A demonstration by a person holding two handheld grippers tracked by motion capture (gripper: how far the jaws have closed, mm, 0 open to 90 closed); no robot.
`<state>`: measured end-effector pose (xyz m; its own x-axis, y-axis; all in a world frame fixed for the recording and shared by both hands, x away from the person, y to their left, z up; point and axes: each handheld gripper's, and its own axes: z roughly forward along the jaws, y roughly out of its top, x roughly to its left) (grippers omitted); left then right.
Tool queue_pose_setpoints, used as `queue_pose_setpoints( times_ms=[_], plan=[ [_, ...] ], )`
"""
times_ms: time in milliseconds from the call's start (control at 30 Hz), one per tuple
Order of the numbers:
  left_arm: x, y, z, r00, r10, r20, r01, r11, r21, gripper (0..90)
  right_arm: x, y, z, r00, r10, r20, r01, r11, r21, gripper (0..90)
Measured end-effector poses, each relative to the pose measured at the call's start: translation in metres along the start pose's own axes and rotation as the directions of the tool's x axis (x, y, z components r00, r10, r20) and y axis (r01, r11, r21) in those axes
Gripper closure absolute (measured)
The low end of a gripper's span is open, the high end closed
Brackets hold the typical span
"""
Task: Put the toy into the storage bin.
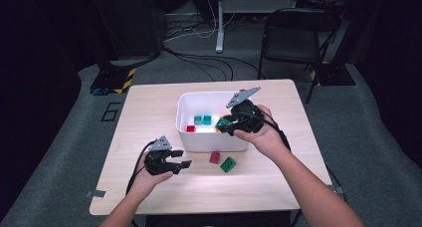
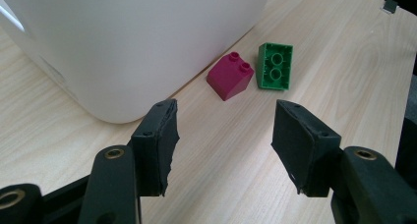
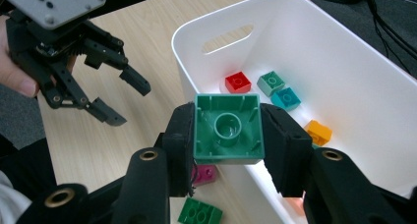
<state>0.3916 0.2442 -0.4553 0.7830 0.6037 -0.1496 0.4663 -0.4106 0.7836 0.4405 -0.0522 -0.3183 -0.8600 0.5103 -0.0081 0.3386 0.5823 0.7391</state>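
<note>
green plastic, square in outline: the block [image 3: 227, 129] sits clamped between the fingers of the right gripper [image 3: 227, 135], one pad pressed on each of two opposite side walls. in the right gripper view its hollow underside, with one round tube in the middle, faces the camera, so the studded top points away, toward the bin's inside. being square it has no clear long axis. it is held off the surface, above the near wall of the white bin [image 3: 344, 52]; in the high view the right gripper [image 1: 225, 126] is over the bin's right near corner.

inside the bin lie a red block [image 3: 238, 82], a green block [image 3: 271, 82], a teal block [image 3: 285, 98] and an orange block [image 3: 318, 131], all apart from the held one.

the left gripper [image 2: 223, 135] has its fingers spread wide with nothing between them, hovering low over the pale wood surface [image 2: 344, 86] just beside the bin's outer wall. ahead of it on the surface lie a magenta block [image 2: 230, 76], studs up and tilted, and a green two-by-two block [image 2: 275, 66] on its side, underside showing, its long axis running away from the camera. the two are just beside each other.
</note>
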Motion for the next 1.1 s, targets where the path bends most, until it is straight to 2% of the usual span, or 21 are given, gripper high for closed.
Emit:
queue_pose_setpoints(
  times_ms=[100,167,500,867,967,1100],
  plan=[
    [0.0,0.0,0.0,1.0,0.001,0.0,-0.001,1.0,-0.002,42.7,-0.004,0.007,0.002,0.9999,-0.013,0.004,0.013,1.0,-0.001,58.3],
    [-0.001,0.0,0.0,1.0,-0.008,0.001,0.008,1.0,-0.004,42.7,-0.006,0.012,0.004,1.0,-0.008,0.006,0.008,1.0,0.005,58.3],
    [0.0,0.0,0.001,1.0,-0.002,0.006,0.002,1.0,-0.002,42.7,-0.023,0.028,0.014,0.9996,0.018,0.021,-0.018,1.0,-0.007,58.2],
    [0.001,0.001,0.0,1.0,0.007,0.006,-0.007,1.0,0.0,42.7,-0.039,0.037,0.048,0.999,0.023,0.039,-0.024,1.0,0.016,58.2],
    [0.0,0.0,0.0,1.0,-0.008,0.006,0.008,0.9999,-0.01,42.7,-0.041,0.039,0.058,0.9987,0.028,0.042,-0.029,0.999,0.021,58.2],
    [0.001,0.0,0.0,1.0,-0.006,0.004,0.006,0.9999,-0.015,42.7,-0.045,0.04,0.07,0.9982,0.04,0.044,-0.041,0.999,0.031,58.2]
  ],
)
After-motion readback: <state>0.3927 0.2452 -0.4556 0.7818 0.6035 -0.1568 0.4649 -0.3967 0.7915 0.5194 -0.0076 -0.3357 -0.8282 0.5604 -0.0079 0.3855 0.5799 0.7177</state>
